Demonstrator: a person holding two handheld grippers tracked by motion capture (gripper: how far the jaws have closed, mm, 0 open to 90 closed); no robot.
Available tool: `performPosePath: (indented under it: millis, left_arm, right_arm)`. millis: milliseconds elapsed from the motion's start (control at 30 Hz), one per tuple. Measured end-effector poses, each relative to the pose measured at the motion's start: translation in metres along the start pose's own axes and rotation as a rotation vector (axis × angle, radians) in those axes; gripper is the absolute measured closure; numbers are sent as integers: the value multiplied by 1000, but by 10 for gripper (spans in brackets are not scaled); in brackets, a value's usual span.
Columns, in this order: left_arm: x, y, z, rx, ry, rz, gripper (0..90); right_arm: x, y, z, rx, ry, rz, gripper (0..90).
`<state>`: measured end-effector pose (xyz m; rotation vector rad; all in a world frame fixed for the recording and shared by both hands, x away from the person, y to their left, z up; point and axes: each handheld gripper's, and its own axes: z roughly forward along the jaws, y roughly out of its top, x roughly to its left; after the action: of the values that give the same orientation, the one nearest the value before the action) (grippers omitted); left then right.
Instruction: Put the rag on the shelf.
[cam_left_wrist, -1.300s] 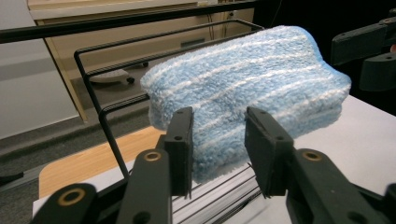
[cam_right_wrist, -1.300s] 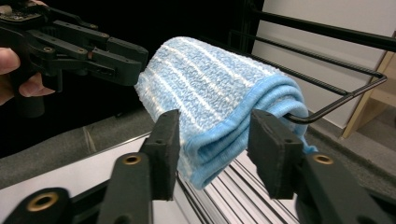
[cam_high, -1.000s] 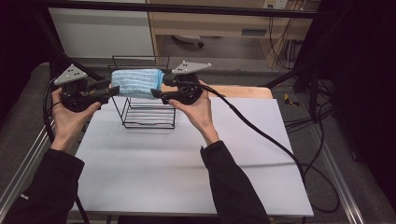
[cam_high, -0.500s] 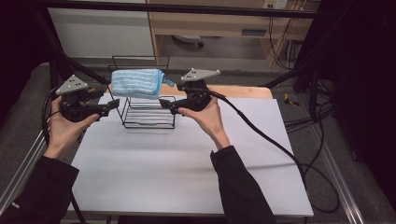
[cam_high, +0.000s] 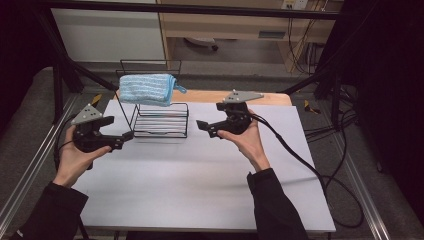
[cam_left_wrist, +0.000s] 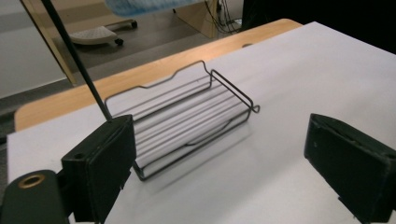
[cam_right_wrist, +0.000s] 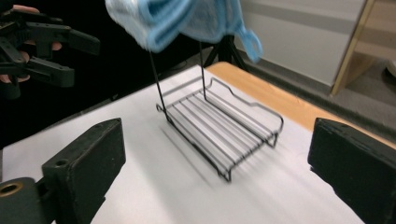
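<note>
Both grippers, left (cam_high: 126, 136) and right (cam_high: 201, 125), jaws just opened and empty, flank the wire rack (cam_high: 161, 120); blue towel (cam_high: 146, 89) already draped on top, seemingly nothing left

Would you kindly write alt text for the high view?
A blue towel hangs over the top bar of a black wire rack on a white table. The left claw and right claw, both open, flank the rack.

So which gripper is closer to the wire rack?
Left. The left gripper has its open jaws almost at the front left corner of the wire rack. The right gripper sits a little farther off, beyond the rack's right side, also open.
</note>
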<state>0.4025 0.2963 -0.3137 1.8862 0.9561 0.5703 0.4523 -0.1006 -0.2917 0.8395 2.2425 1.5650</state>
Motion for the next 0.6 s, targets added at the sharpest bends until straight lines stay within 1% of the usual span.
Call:
performPosePath:
  millis: [167,267,333,433,467,600]
  left_arm:
    - [-10,-27,8,17,-29,-14,91]
    - [-16,-42,13,30,-39,-10,97]
    - [-20,-51,16,29,-45,-15,98]
    - [-23,-64,21,31,-56,-17,100]
    - [-24,-68,23,35,-61,-21,101]
    - [-27,-82,31,53,-70,-27,102]
  right_arm:
    - [-10,-31,-22,27,-21,29,25]
    - [-16,-52,-35,38,-31,52,17]
    - [-20,-67,-44,50,-42,66,9]
    - [-27,-89,-56,74,-49,74,6]
    - [-28,-96,-60,79,-45,77,6]
    - [-35,-124,-74,109,-55,100,6]
